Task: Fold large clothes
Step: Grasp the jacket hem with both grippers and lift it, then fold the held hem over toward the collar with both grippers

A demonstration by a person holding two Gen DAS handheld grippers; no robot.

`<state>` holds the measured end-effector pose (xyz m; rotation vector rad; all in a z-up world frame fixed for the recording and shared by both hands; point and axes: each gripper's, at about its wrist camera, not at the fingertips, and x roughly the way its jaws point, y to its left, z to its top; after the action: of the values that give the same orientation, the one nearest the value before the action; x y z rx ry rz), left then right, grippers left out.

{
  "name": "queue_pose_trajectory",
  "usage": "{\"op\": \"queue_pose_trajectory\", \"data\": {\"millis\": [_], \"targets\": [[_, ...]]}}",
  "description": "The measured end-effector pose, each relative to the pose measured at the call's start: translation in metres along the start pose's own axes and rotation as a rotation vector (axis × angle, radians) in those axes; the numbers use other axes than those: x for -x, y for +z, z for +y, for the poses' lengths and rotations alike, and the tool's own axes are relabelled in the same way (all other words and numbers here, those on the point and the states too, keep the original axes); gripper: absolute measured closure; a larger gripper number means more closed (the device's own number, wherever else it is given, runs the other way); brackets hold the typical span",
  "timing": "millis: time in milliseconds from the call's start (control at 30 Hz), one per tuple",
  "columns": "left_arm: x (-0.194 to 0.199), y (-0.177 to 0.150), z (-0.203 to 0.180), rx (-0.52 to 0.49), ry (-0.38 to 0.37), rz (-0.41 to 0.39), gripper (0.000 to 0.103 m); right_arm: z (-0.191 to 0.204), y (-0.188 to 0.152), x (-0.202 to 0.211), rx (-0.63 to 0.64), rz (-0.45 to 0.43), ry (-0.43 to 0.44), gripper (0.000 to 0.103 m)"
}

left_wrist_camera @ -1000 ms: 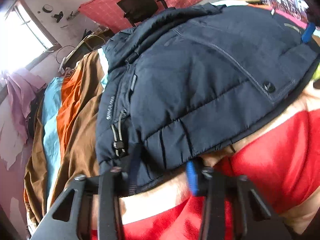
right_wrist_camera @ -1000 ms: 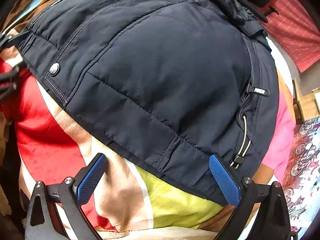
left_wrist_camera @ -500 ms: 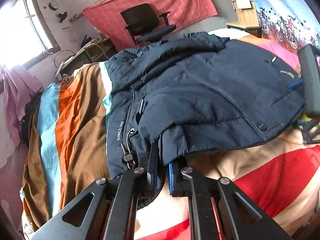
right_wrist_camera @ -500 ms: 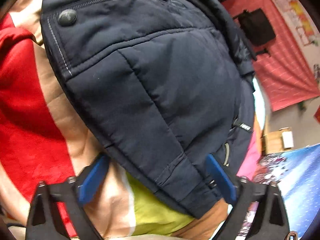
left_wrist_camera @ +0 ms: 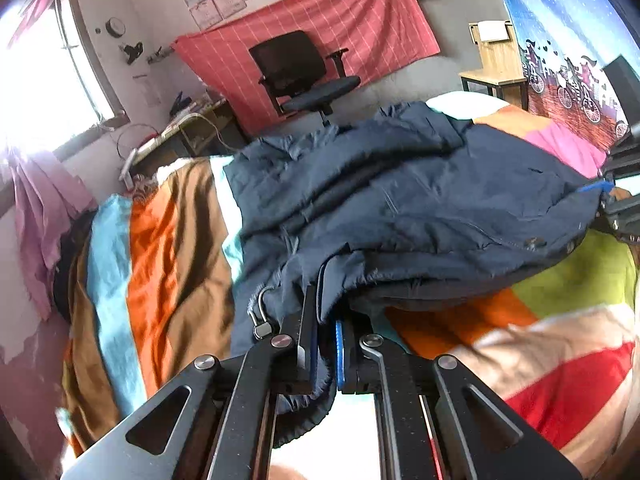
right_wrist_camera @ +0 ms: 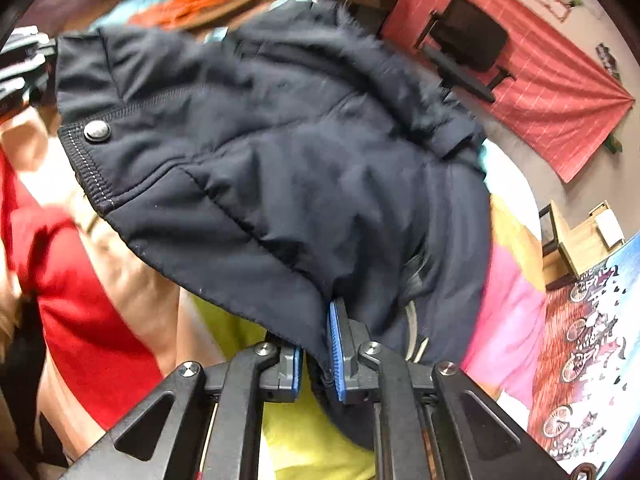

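The bed [left_wrist_camera: 560, 360], spread with a blanket [left_wrist_camera: 168, 248] striped in brown, orange, pale blue, red and yellow-green, filled the lower part of both views, giving a broad soft surface on which a bulky garment could be laid flat and turned over. Behind it stood an office chair [left_wrist_camera: 304, 68] before a red checked cloth [left_wrist_camera: 360, 16] hung on the wall.

On the blanket lay the padded navy jacket [left_wrist_camera: 400, 200], the thing to be folded. Most of it rested on the bed, but its near hem was raised clear of the blanket, sagging between two held corners, probably so that the lower part could be carried over onto the upper part in one fold.

The left gripper [left_wrist_camera: 326, 336] was closed to a narrow slit on the hem at one corner, beside the drawcord toggle [left_wrist_camera: 260, 324]; its jaws had just been closing, with the fabric between them. The right gripper [right_wrist_camera: 316, 356] had also just been closing, and its blue pads pinched the hem at the opposite corner, the cloth bunched between them. Holding both corners at once likely kept the edge level and stopped the thick padding from slumping to one side.

A metal snap [right_wrist_camera: 97, 131] showed on the front placket, near the left gripper's side.
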<state>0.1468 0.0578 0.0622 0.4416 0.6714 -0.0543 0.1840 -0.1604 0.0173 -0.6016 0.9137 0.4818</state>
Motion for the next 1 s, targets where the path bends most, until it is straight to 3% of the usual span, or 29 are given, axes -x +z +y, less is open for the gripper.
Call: {"op": "queue_pose_trajectory", "data": {"millis": [267,567,767,1000], "targets": [[-0.023,0.084,0.032,-0.047,0.057,-0.015,0.098,-0.051,0.06,0.014,-0.012,-0.124,-0.009,0.092],[-0.087,0.152,0.082,0.012,0.122,-0.12,0.099,-0.117,0.153,0.012,-0.011,-0.24,-0.137,0.092],[-0.146,0.19,0.112,0.025,0.13,-0.129,0.099,-0.151,0.219,-0.028,0.001,-0.22,-0.219,0.092],[-0.213,0.204,0.137,0.067,0.166,-0.127,0.099,-0.18,0.281,-0.092,-0.012,-0.205,-0.244,0.092]]}}
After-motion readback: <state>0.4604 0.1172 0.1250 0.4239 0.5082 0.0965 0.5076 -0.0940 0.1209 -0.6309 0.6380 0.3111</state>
